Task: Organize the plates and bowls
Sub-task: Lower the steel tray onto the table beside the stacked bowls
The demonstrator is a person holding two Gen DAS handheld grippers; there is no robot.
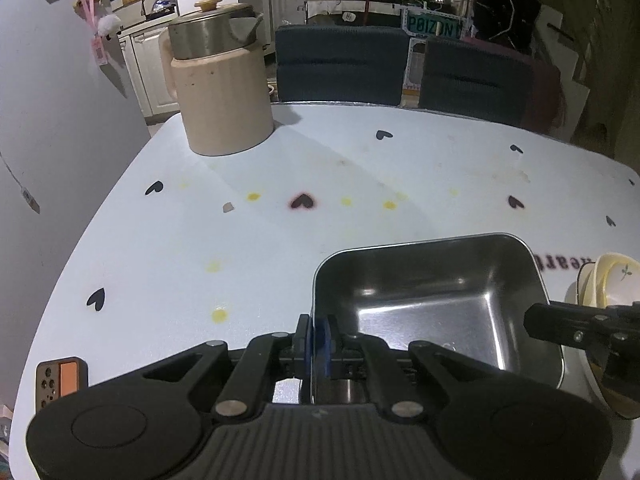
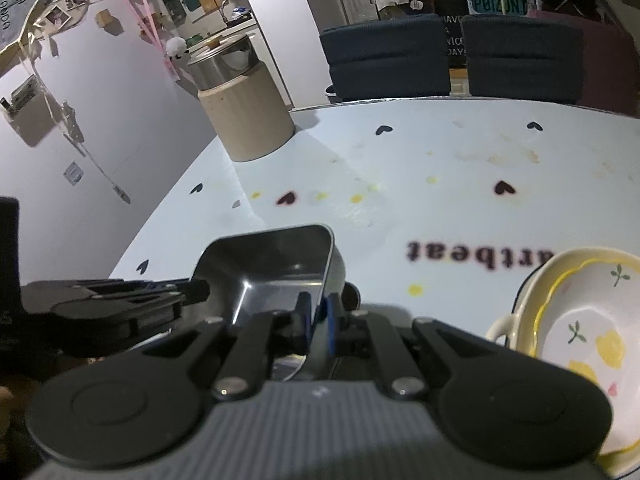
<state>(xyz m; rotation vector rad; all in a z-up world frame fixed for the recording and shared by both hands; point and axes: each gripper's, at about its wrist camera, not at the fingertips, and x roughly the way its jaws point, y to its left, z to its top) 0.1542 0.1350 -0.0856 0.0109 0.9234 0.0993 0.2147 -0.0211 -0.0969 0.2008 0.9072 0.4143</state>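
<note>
A rectangular steel tray (image 1: 432, 292) is held between both grippers, just above the white table (image 1: 240, 248). My left gripper (image 1: 318, 340) is shut on the tray's left wall. My right gripper (image 2: 318, 316) is shut on the tray's right wall (image 2: 328, 264); it also shows in the left wrist view (image 1: 580, 328). The left gripper shows at the left of the right wrist view (image 2: 120, 300). A cream bowl with yellow flowers (image 2: 576, 320) sits stacked in another bowl, to the right of the tray; its edge shows in the left wrist view (image 1: 608, 276).
A beige jug with a steel lid (image 1: 220, 80) stands at the table's far left. Two dark chairs (image 1: 340, 64) line the far edge. A wall (image 1: 60, 140) runs along the left. A small orange device (image 1: 60, 380) lies near the front left edge.
</note>
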